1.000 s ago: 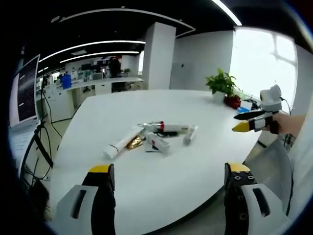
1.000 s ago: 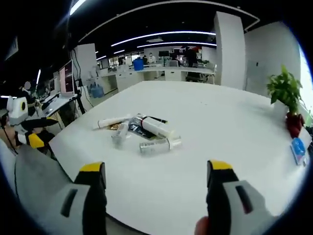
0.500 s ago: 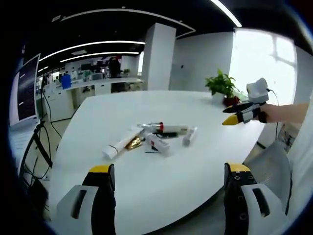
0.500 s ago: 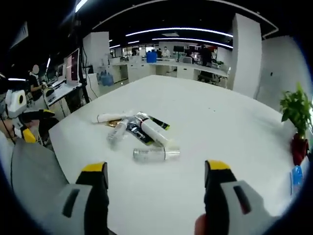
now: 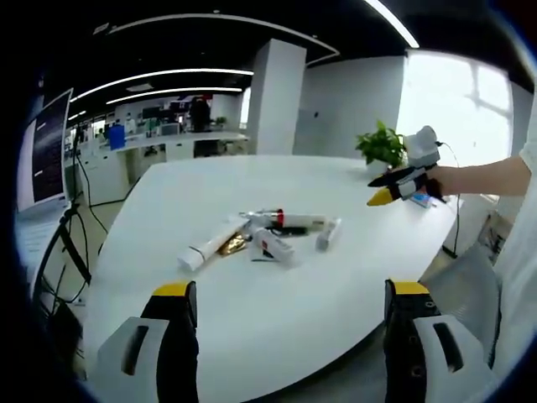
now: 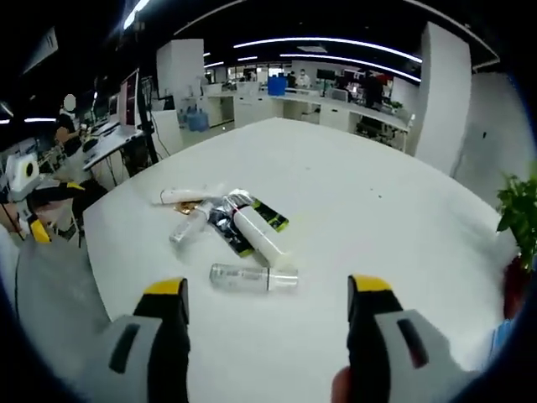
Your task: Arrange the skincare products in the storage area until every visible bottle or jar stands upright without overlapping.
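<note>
Nothing is standing up yet, so I'd say this is the very start: the approach before a first pick. The skincare products (image 6: pixel 231 227) are lying flat in a loose pile on the white worktop (image 6: pixel 361 210), toward its near-left part in the right gripper view, some crossing each other. The clear bottle (image 6: pixel 252 278) lies on its side closest to the right claw (image 6: pixel 267 290), a bit apart from the rest. The white tube (image 6: pixel 258 230) sits on top of a dark sachet with a green end (image 6: pixel 267 212).

The right claw is wide open and holds nothing, hanging over the near edge of the worktop. The left claw (image 5: pixel 284 294) is wide open and empty too, further back from the pile (image 5: pixel 264 235).

My guess for the next move: the right claw goes down on the clear bottle since it's the freest one, grips it across the body, and tips it onto its base in bare space away from the heap.

Hard to make out: labels, which ends are caps, and how many items are really in the pile. A gold thing (image 5: pixel 232 245) is half tucked under a long white tube (image 5: pixel 211 244). In the left gripper view the right claw's jaws show side-on in front of a potted plant (image 5: pixel 382 144), too small to judge there.
</note>
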A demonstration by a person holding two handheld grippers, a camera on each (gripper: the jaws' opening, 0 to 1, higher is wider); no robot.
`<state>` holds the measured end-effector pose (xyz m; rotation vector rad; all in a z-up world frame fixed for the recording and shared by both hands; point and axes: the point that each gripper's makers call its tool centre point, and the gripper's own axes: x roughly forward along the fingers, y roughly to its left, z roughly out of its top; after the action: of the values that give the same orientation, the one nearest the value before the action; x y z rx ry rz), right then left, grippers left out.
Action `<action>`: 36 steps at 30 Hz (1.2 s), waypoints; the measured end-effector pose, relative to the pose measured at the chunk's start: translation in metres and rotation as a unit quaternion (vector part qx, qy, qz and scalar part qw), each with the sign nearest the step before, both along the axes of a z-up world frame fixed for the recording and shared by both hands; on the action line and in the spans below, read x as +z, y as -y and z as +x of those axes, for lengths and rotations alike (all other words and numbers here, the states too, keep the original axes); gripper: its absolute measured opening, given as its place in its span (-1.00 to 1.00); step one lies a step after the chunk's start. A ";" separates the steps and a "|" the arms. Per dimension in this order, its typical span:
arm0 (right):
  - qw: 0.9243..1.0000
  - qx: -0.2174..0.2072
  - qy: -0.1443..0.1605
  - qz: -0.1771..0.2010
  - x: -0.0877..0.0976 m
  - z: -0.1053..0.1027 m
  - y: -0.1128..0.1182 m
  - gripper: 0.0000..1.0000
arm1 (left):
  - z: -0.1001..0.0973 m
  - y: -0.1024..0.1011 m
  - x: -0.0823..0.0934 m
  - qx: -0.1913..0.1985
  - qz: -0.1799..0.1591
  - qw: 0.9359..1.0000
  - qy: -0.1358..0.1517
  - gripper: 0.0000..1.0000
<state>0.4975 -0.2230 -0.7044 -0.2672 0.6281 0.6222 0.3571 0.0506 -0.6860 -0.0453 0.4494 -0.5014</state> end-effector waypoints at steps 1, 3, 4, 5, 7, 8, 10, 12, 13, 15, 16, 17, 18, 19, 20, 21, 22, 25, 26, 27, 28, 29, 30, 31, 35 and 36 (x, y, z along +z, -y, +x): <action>1.000 0.004 -0.002 -0.001 -0.001 0.001 -0.001 0.56 | 0.000 0.000 0.000 0.000 0.000 1.000 0.000 0.81; 1.000 0.012 -0.006 -0.003 -0.004 0.005 -0.005 0.55 | 0.000 0.000 -0.001 -0.001 0.000 1.000 -0.003 0.81; 1.000 0.018 -0.009 -0.006 -0.006 0.007 -0.007 0.55 | 0.000 0.001 -0.001 -0.002 0.000 1.000 -0.004 0.81; 1.000 0.023 -0.010 -0.009 -0.007 0.008 -0.009 0.54 | 0.000 0.001 -0.002 -0.003 0.000 1.000 -0.005 0.81; 0.999 0.032 -0.012 -0.014 -0.009 0.012 -0.012 0.54 | -0.001 0.001 -0.003 -0.003 0.001 1.000 -0.007 0.81; 0.999 0.035 -0.013 -0.016 -0.010 0.014 -0.014 0.53 | -0.001 0.001 -0.003 -0.003 0.001 1.000 -0.009 0.81; 0.999 0.041 -0.014 -0.019 -0.011 0.017 -0.016 0.51 | -0.001 0.001 -0.004 -0.004 0.001 1.000 -0.010 0.81; 0.998 0.050 -0.017 -0.022 -0.014 0.021 -0.020 0.48 | -0.001 0.001 -0.004 -0.004 0.001 1.000 -0.013 0.81; 0.998 0.055 -0.019 -0.024 -0.015 0.024 -0.021 0.47 | -0.001 0.001 -0.005 -0.004 0.000 1.000 -0.014 0.81; 0.997 0.064 -0.023 -0.028 -0.018 0.028 -0.025 0.46 | -0.001 0.000 -0.005 -0.002 0.000 1.000 -0.015 0.81; 0.997 0.067 -0.025 -0.030 -0.020 0.029 -0.026 0.45 | 0.000 0.000 -0.005 -0.001 -0.001 1.000 -0.015 0.81; 0.996 0.073 -0.027 -0.033 -0.022 0.032 -0.028 0.44 | 0.000 0.000 -0.005 0.001 -0.001 1.000 -0.015 0.81; 0.996 0.077 -0.029 -0.036 -0.023 0.033 -0.029 0.43 | 0.000 -0.001 -0.005 0.001 -0.002 1.000 -0.016 0.81; 0.995 0.082 -0.031 -0.039 -0.025 0.035 -0.031 0.43 | 0.000 -0.001 -0.005 0.002 -0.002 1.000 -0.016 0.80; 0.995 0.086 -0.032 -0.042 -0.027 0.037 -0.032 0.42 | 0.000 -0.001 -0.005 0.001 -0.002 1.000 -0.017 0.81; 0.994 0.089 -0.034 -0.046 -0.028 0.039 -0.033 0.41 | 0.000 -0.001 -0.006 0.001 -0.002 1.000 -0.017 0.81; 0.994 0.094 -0.034 -0.050 -0.030 0.041 -0.035 0.40 | 0.000 -0.001 -0.006 0.001 -0.002 1.000 -0.017 0.81; 0.992 0.104 -0.040 -0.054 -0.035 0.047 -0.040 0.36 | 0.000 -0.001 -0.006 0.002 -0.001 1.000 -0.017 0.80; 0.992 0.108 -0.042 -0.056 -0.037 0.050 -0.041 0.36 | 0.000 -0.001 -0.006 0.003 -0.001 1.000 -0.018 0.80; 0.991 0.110 -0.044 -0.058 -0.038 0.051 -0.043 0.36 | 0.000 -0.001 -0.006 0.003 -0.001 1.000 -0.018 0.80; 0.991 0.113 -0.045 -0.060 -0.039 0.053 -0.044 0.35 | 0.000 -0.001 -0.006 0.003 -0.001 1.000 -0.018 0.80; 0.990 0.118 -0.046 -0.063 -0.041 0.056 -0.046 0.34 | 0.000 -0.001 -0.006 0.003 -0.002 1.000 -0.019 0.80; 0.990 0.120 -0.047 -0.063 -0.042 0.058 -0.048 0.32 | 0.000 -0.001 -0.006 0.003 -0.002 1.000 -0.019 0.80; 0.989 0.122 -0.048 -0.063 -0.043 0.059 -0.049 0.32 | 0.000 -0.001 -0.007 0.003 -0.002 1.000 -0.021 0.80; 0.987 0.137 -0.052 -0.073 -0.048 0.067 -0.056 0.26 | -0.001 -0.001 -0.008 0.002 -0.001 1.000 -0.022 0.80; 0.986 0.141 -0.054 -0.075 -0.049 0.068 -0.058 0.24 | -0.001 -0.001 -0.007 0.002 -0.001 1.000 -0.022 0.80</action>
<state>0.5658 -0.1653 -0.7536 -0.4711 0.7491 0.8662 0.3564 0.0520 -0.6935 -0.0595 0.4912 -0.4972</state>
